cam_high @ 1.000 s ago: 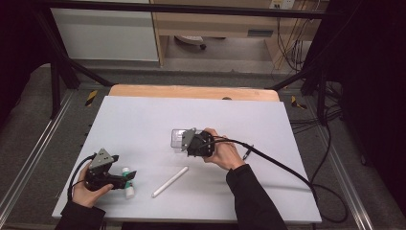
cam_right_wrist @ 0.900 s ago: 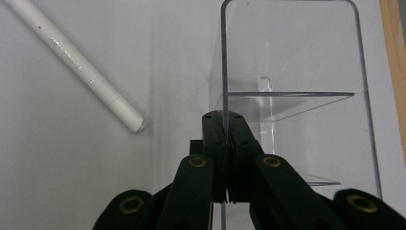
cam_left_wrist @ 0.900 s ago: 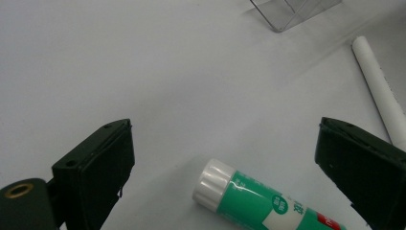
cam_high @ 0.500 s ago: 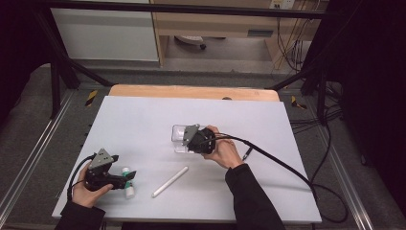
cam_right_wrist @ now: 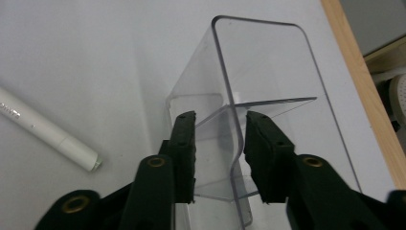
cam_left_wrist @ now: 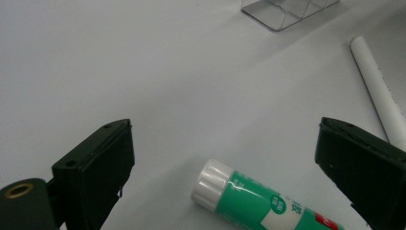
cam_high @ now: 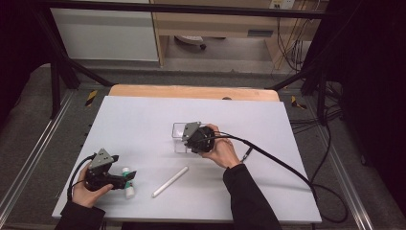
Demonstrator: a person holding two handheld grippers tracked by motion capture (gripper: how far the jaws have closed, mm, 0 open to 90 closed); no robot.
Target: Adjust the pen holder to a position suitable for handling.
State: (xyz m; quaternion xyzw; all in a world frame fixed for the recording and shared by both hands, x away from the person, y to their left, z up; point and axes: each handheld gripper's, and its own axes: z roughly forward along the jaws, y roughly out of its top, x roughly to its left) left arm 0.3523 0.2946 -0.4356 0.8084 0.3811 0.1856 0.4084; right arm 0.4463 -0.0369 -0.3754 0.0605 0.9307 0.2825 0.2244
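Clear plastic box near table centre, roughly 12 o'clock from white pen, well apart from it. Right gripper straddling box's near wall, approaching from 4 o'clock in high view. Jaws have just been opening; wall between them w/ visible gaps both sides in right gripper view, so pads look off the plastic — grip released or nearly so. Divider inside box meets that wall just beyond the pads.

Left gripper parked at table's 7 o'clock corner, jaws spread wide, holding nothing. Glue stick lying on its side between them, white cap toward cam, touching neither pad. Pen past right-hand jaw, at about 2 o'clock in left gripper view.

Handling, by judgement: box prob. light, stiff, thin-walled, slick; likely to skid on smooth white table if nudged, could crack under hard squeeze. Best hold: pinch one wall near top rim, close to divider or a corner where stiffer, moderate force. Glue stick: light, rigid, round, apt to roll; take across mid-barrel, jaws square to its axis, not on cap.
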